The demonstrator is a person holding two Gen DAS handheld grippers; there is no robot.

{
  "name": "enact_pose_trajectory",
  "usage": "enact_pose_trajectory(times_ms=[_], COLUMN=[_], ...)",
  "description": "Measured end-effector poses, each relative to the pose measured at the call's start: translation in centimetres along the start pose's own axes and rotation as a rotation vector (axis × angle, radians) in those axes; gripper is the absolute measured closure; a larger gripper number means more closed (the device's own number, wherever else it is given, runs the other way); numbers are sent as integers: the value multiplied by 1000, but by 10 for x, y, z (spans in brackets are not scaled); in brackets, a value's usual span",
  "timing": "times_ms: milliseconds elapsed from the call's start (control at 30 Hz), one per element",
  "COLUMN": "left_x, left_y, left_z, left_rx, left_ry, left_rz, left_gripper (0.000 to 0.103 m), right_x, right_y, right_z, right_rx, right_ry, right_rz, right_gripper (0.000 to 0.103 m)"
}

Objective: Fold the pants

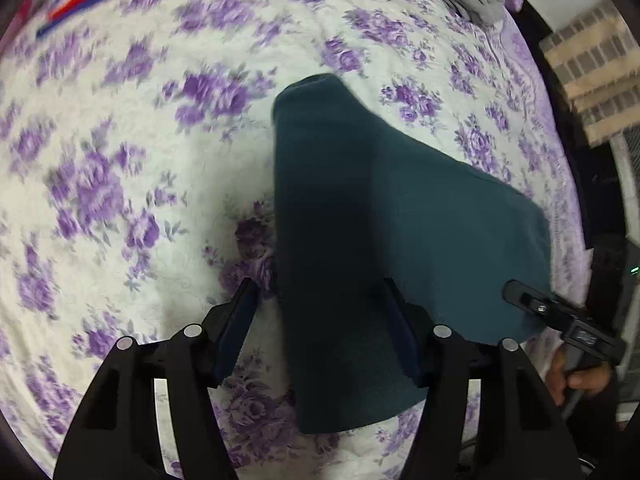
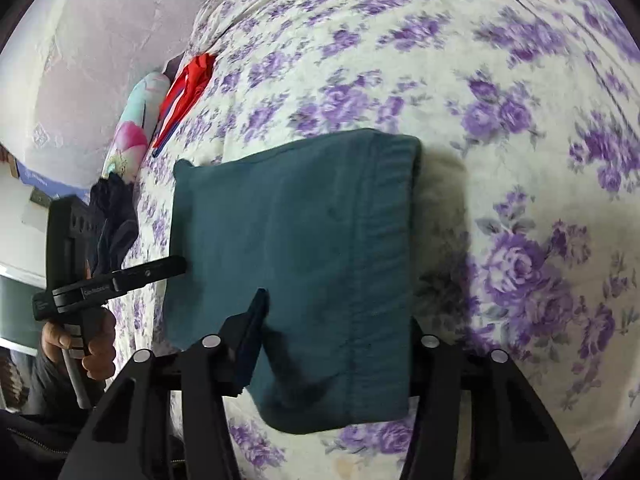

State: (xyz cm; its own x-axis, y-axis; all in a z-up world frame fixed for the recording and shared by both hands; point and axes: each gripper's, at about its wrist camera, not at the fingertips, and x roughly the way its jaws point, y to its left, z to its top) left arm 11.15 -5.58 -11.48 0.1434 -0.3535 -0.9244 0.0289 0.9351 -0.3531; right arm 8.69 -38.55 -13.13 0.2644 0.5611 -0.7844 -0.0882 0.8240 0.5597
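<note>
Folded teal pants point(image 2: 296, 264) on floral bedspread point(image 2: 500, 128), both tongs point(image 1: 320, 312) point(image 2: 340, 332) spread wide, lettering unreadable.

Matt teal cloth pants point(image 2: 296, 256), soft quilted floral cloth bedspread point(image 1: 120, 160), matt black plastic hand-held gripper point(image 1: 320, 304)

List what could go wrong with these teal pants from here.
1. Both claws are open astride the folded teal pants; the left claw and right claw could drag the top layer and undo the fold.
2. The fold is uneven in the left wrist view, flaring to one side, so another fold may come out crooked.
3. The quilt is soft, so a claw may pinch it along with the pants.
</note>
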Motion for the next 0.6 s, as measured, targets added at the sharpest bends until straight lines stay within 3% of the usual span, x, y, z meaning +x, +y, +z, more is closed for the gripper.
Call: enact_pose_trajectory(times_ms=[67, 167, 200, 267, 300, 400, 500, 600], left_x=[0, 3, 3, 6, 6, 2, 3, 19], left_y=[6, 9, 10, 6, 3, -11, -24, -18], left_z=[0, 0, 0, 1, 1, 2, 3, 2], left_rx=[-28, -40, -45, -56, -57, -28, 16, -5], left_ry=[-2, 0, -1, -4, 0, 4, -9, 15], left_rz=[-36, -86, -100, -111, -95, -101, -113, -97], left_gripper=[42, 32, 25, 23, 24, 49, 51, 51], right_x=[1, 3, 3, 3, 2, -7, -5, 1], right_y=[-5, 0, 2, 4, 4, 7, 6, 1], right_z=[-1, -1, 0, 2, 3, 5, 7, 7], right_rx=[18, -19, -35, -48, -49, -81, -99, -105], right_ry=[-11, -5, 3, 16, 22, 26, 51, 73], right_rz=[29, 14, 2, -15, -8, 8, 1, -1], right_gripper=[51, 51, 53, 66, 69, 72, 65, 60])
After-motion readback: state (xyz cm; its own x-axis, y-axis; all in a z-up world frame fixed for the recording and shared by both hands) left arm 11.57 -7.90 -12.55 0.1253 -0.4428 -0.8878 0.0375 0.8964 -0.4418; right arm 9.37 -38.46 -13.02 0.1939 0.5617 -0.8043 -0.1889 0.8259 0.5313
